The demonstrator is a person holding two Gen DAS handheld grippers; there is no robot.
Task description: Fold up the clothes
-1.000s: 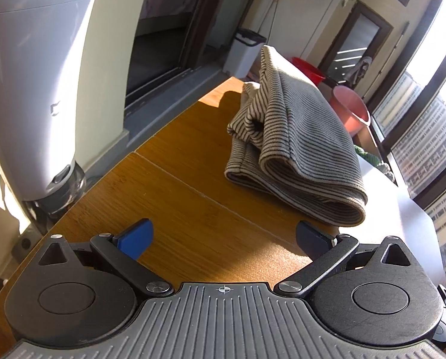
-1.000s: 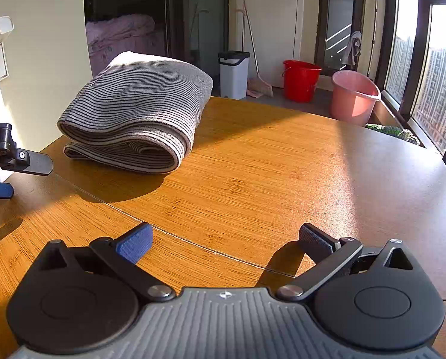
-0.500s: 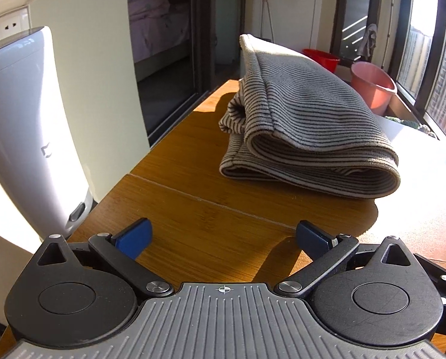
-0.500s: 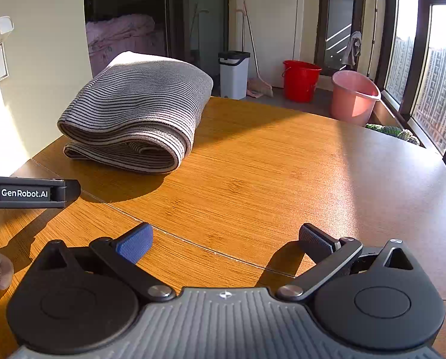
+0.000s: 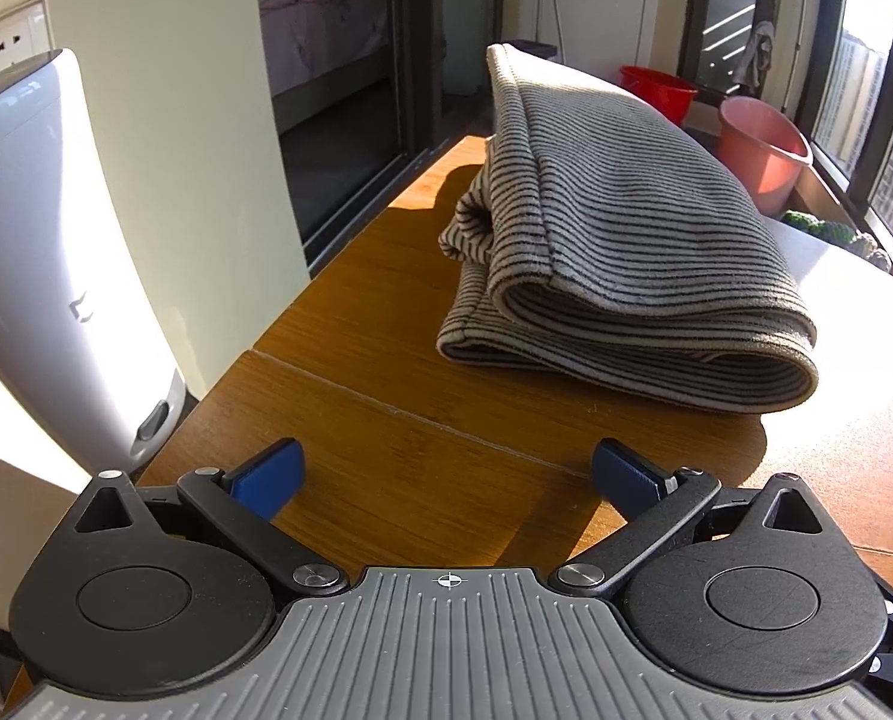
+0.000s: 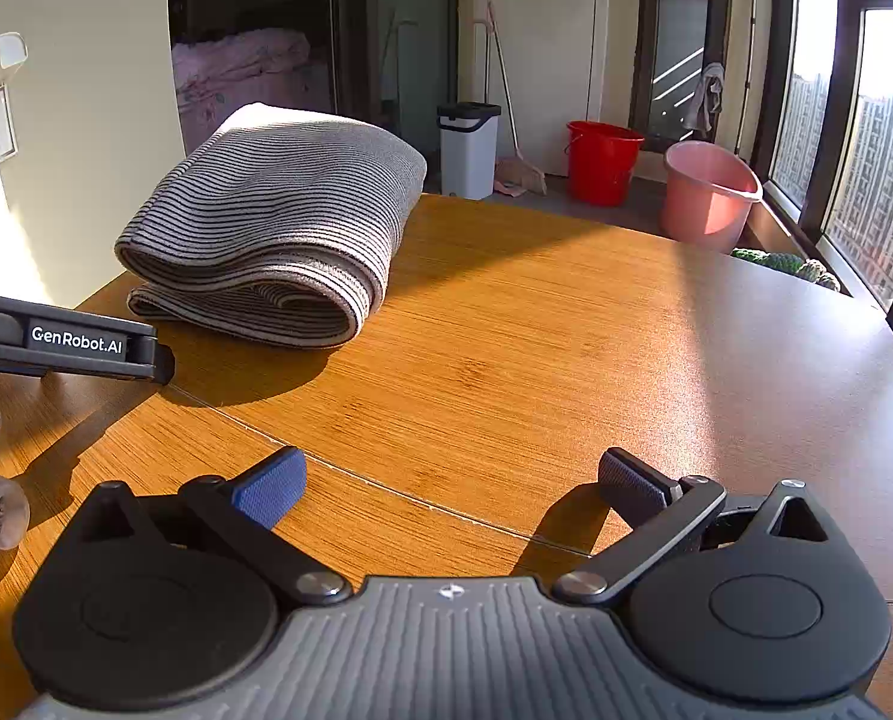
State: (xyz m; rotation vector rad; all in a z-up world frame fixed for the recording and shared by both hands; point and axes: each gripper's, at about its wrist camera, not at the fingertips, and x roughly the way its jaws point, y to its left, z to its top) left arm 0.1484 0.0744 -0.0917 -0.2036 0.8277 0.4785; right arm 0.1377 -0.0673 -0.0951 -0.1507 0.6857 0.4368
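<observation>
A grey garment with thin dark stripes (image 5: 614,240) lies folded in a thick bundle on the wooden table (image 5: 386,324), towards its far left part. In the right wrist view the same striped garment (image 6: 278,240) sits at the left. My left gripper (image 5: 446,474) hovers low over the table just short of the bundle, open, with nothing between its blue pads. My right gripper (image 6: 452,480) is open too, over bare wood to the right of the bundle. The left gripper's black body (image 6: 68,342) shows at the left edge of the right wrist view.
A tall white appliance (image 5: 44,252) stands off the table's left edge beside a wall. Beyond the table are a white bin (image 6: 467,147), a red bucket (image 6: 602,162), a pink bucket (image 6: 707,195) and windows on the right. The table's right half (image 6: 626,330) is bare wood.
The left gripper has swung round and levelled, so it faces the folded garment squarely, and its body has come further into the right wrist view. The right gripper has stayed still.
</observation>
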